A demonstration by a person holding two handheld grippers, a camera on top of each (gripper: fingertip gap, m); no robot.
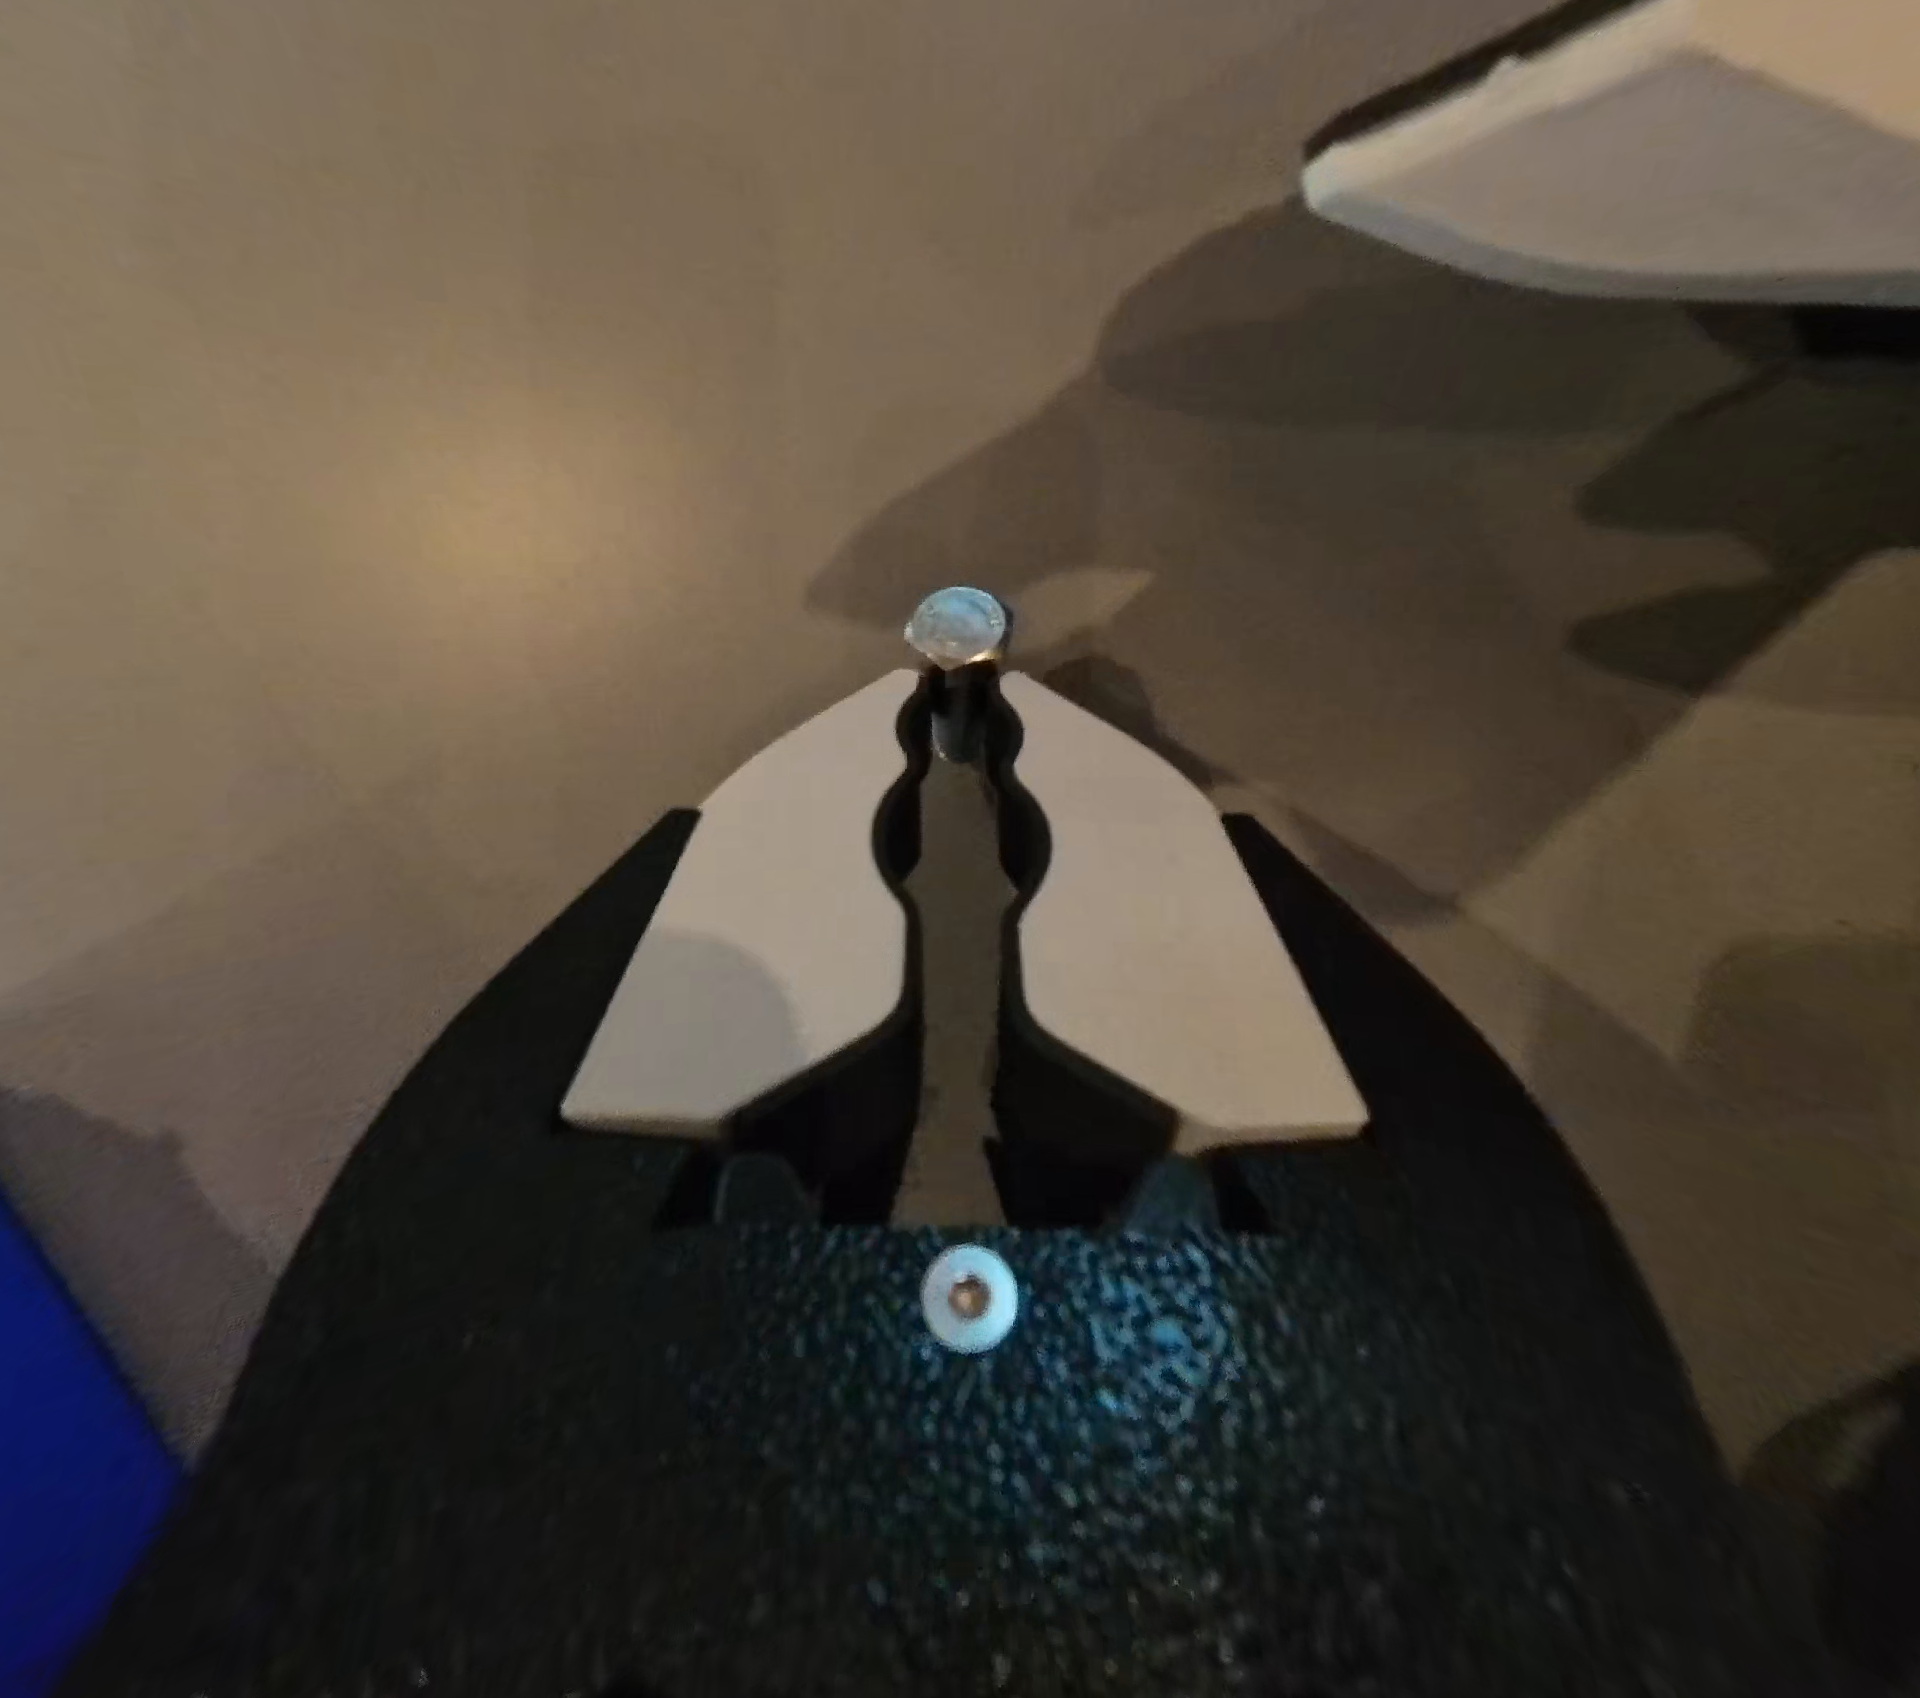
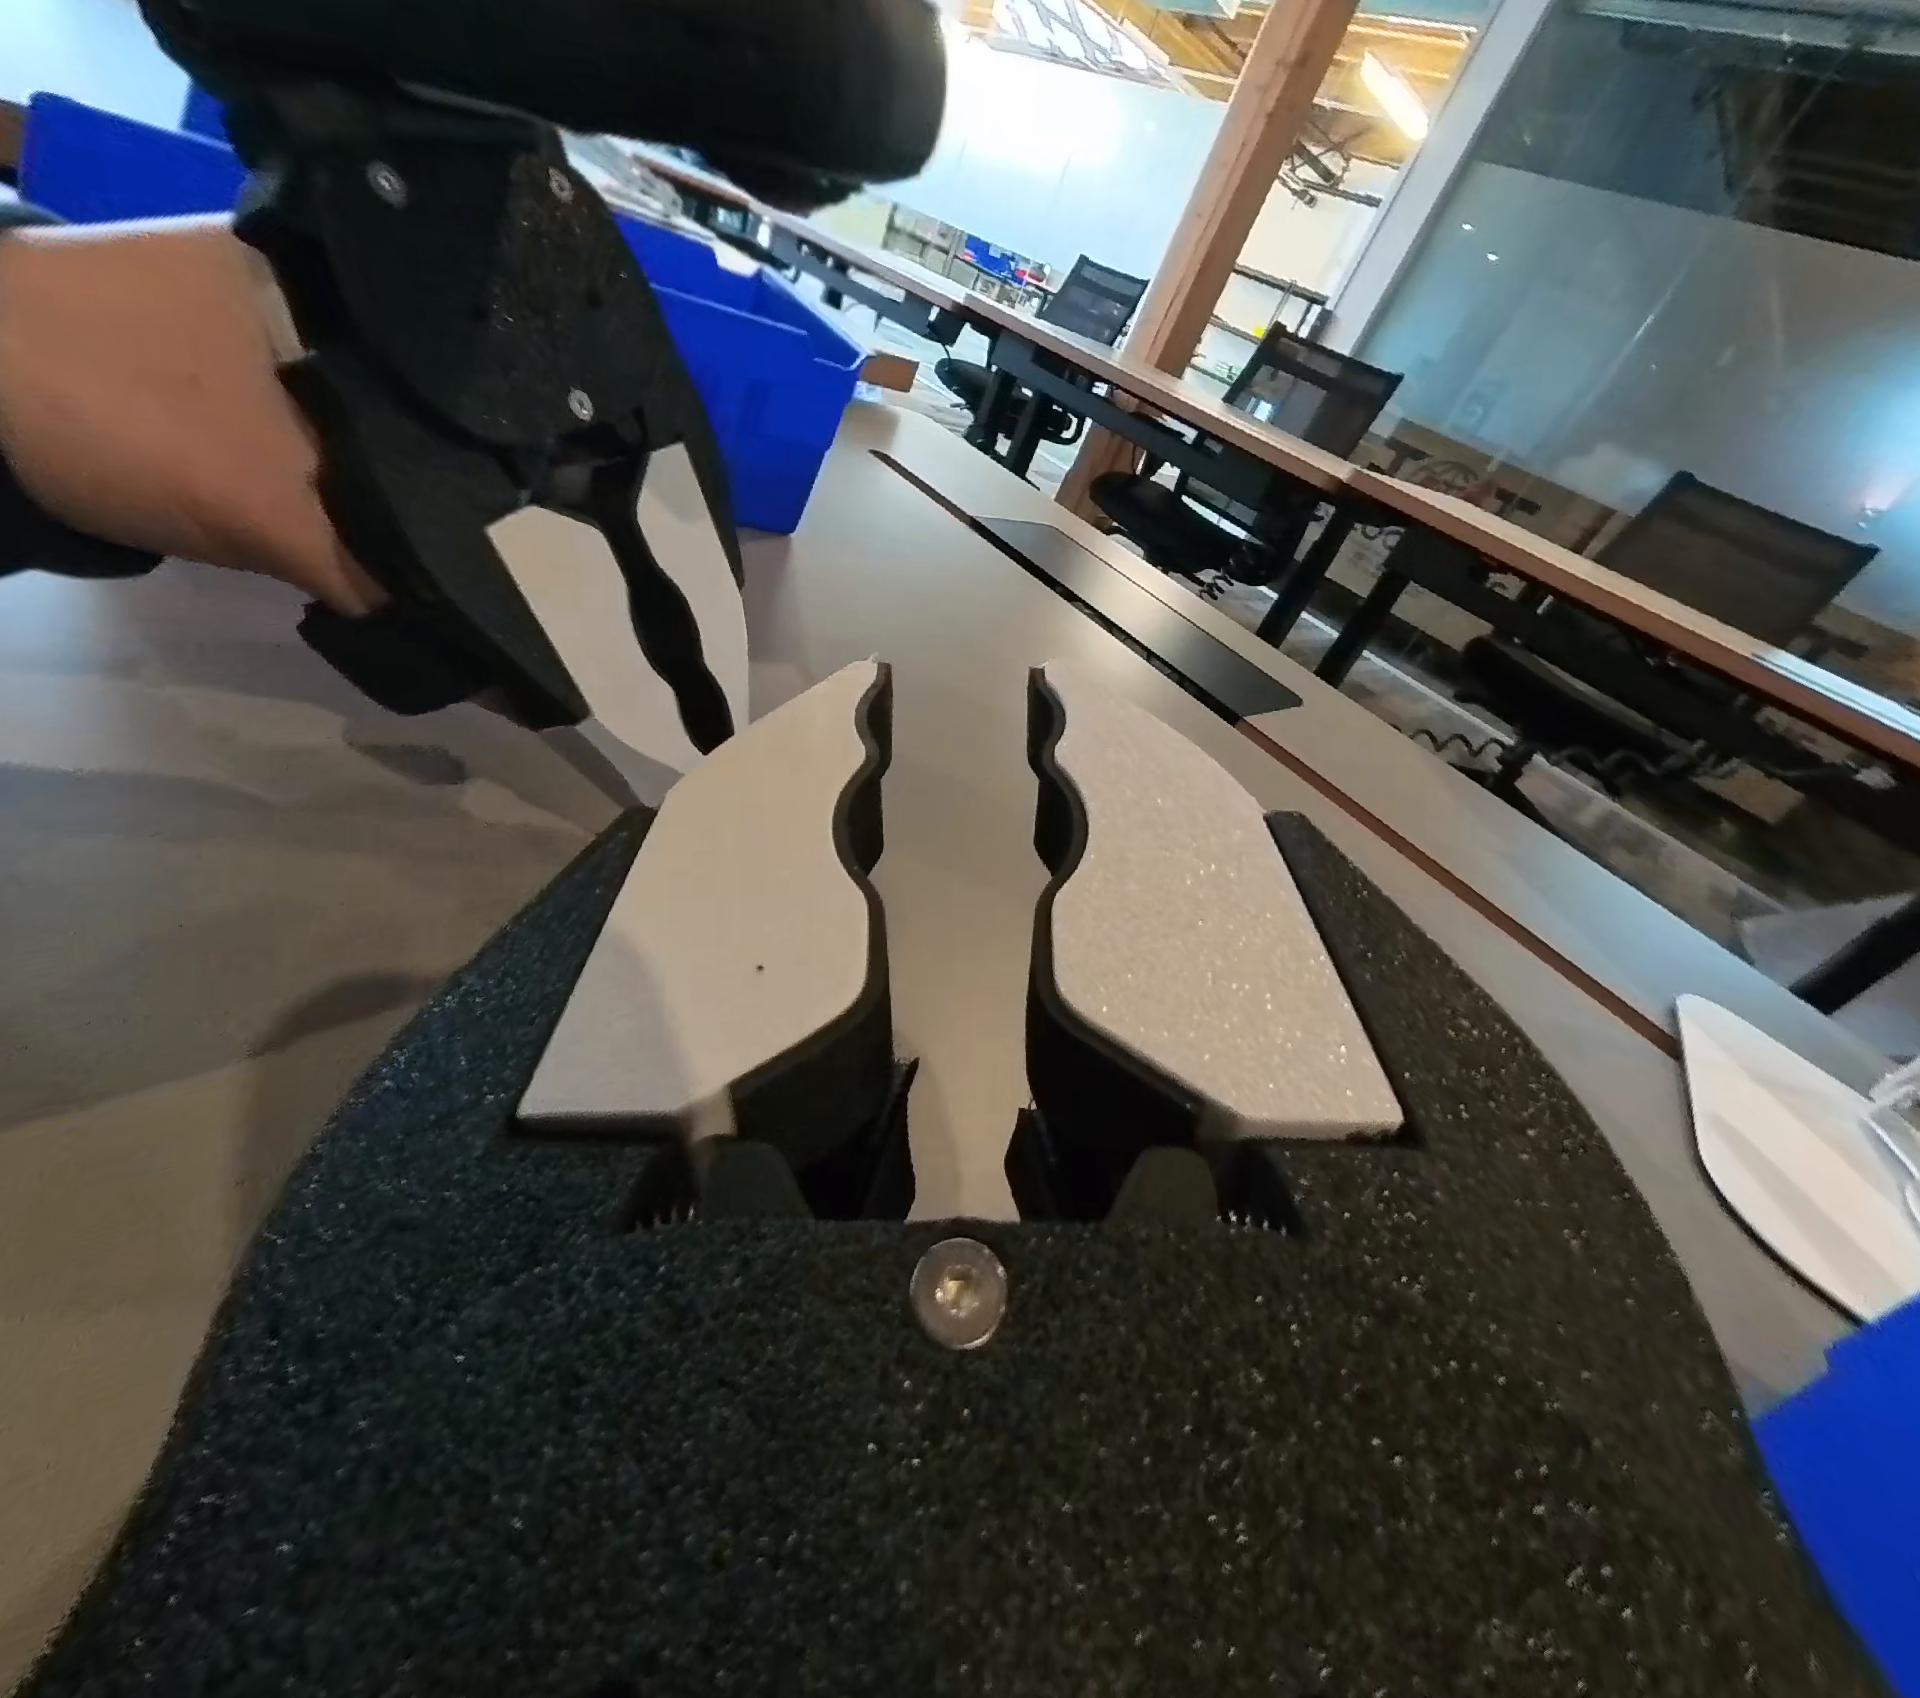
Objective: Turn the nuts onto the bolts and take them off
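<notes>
In the left wrist view my left gripper point(image 1: 958, 698) is shut on the shank of a small metal bolt point(image 1: 958, 625). The bolt's round head sticks out just past the fingertips, above the beige table point(image 1: 520, 298). One white finger of the right gripper point(image 1: 1662, 162) shows at the upper right, apart from the bolt. In the right wrist view my right gripper point(image 2: 956, 692) is open and empty, low over the table. The left gripper point(image 2: 707, 713), held by a hand point(image 2: 156, 401), points down just to its left. The bolt is hidden there. No nut shows in either view.
Blue bins point(image 2: 748, 370) stand on the table behind the left gripper, and a blue edge point(image 1: 52, 1399) shows at the lower left. A white flat object point(image 2: 1787, 1149) and a blue corner point(image 2: 1849, 1492) lie at the right. A black cable slot point(image 2: 1143, 599) runs along the table ahead. Left tips to right tips: about 10 cm.
</notes>
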